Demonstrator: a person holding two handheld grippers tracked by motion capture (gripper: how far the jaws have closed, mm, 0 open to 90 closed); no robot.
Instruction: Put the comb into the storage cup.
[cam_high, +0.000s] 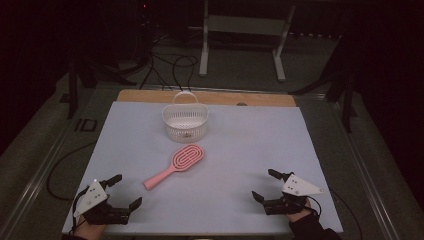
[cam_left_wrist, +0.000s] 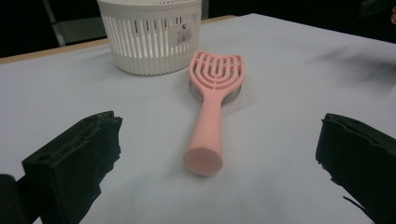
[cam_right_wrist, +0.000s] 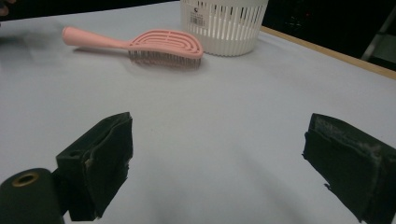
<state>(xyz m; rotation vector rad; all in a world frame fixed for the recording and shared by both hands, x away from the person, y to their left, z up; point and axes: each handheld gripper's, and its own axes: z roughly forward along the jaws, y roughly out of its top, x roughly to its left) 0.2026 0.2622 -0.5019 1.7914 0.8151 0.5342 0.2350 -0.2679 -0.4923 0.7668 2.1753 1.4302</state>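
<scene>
Both grippers, left (cam_high: 126, 190) and right (cam_high: 266, 185), sit low in the frame, fingers wide and empty. Pink hairbrush (cam_high: 176, 165) at centre looks light, stiff plastic; I'd take its narrow handle.

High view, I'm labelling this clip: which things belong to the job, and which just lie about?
Job in hand:
pink plastic hairbrush, lying bristles down
white slotted plastic basket, just behind it
left gripper and right gripper, both open, holding nothing

Lying about:
black cables on the floor
white metal stand beyond the table
</scene>
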